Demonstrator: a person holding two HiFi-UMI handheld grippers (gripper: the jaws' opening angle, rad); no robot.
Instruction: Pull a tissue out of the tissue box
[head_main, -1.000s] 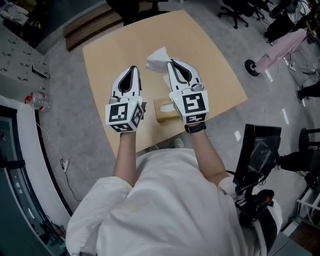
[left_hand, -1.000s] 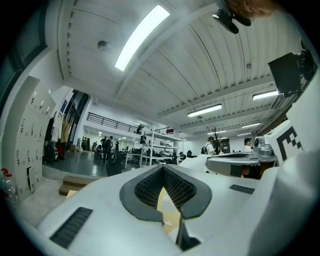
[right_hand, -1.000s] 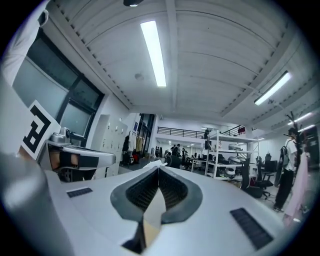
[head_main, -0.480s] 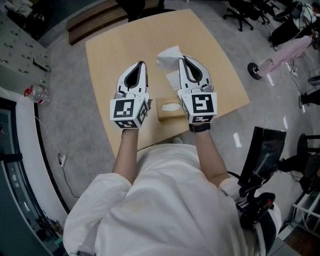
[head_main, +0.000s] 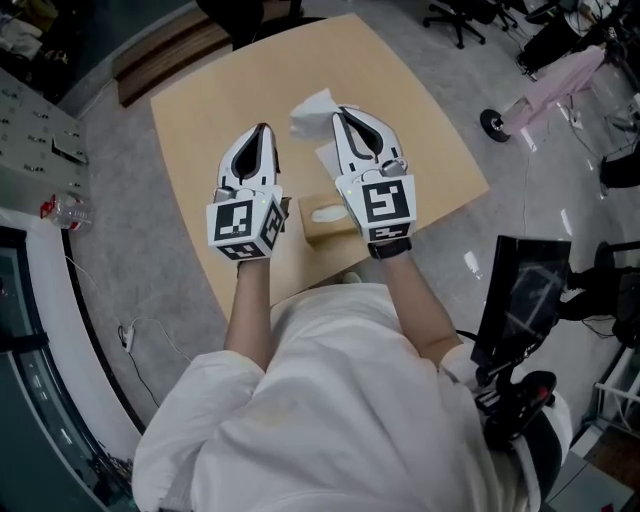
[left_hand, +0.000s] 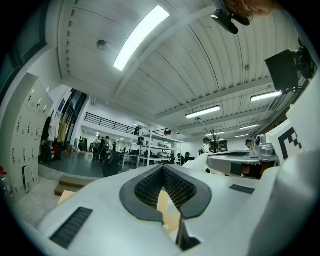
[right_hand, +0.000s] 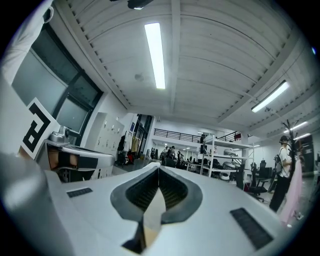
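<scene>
A tan tissue box (head_main: 325, 218) with an oval slot sits near the front edge of the wooden table (head_main: 200, 110), seen between my two hands in the head view. A crumpled white tissue (head_main: 314, 108) lies on the table beyond it, and a flatter one (head_main: 328, 158) closer in. My left gripper (head_main: 262, 132) is held level above the table, left of the box, jaws shut and empty (left_hand: 163, 167). My right gripper (head_main: 341, 116) is to the right of the box, its tip near the crumpled tissue, jaws shut with nothing between them (right_hand: 159, 169).
Grey floor surrounds the table. Office chairs (head_main: 455, 15) and a pink-covered wheeled thing (head_main: 545, 85) stand at the far right. A black screen on a stand (head_main: 520, 300) is close on my right. A bottle (head_main: 60, 210) lies at the left.
The head view has shifted slightly. Both grippers stay shut in about the same place over the box, and the tissues have not moved.
</scene>
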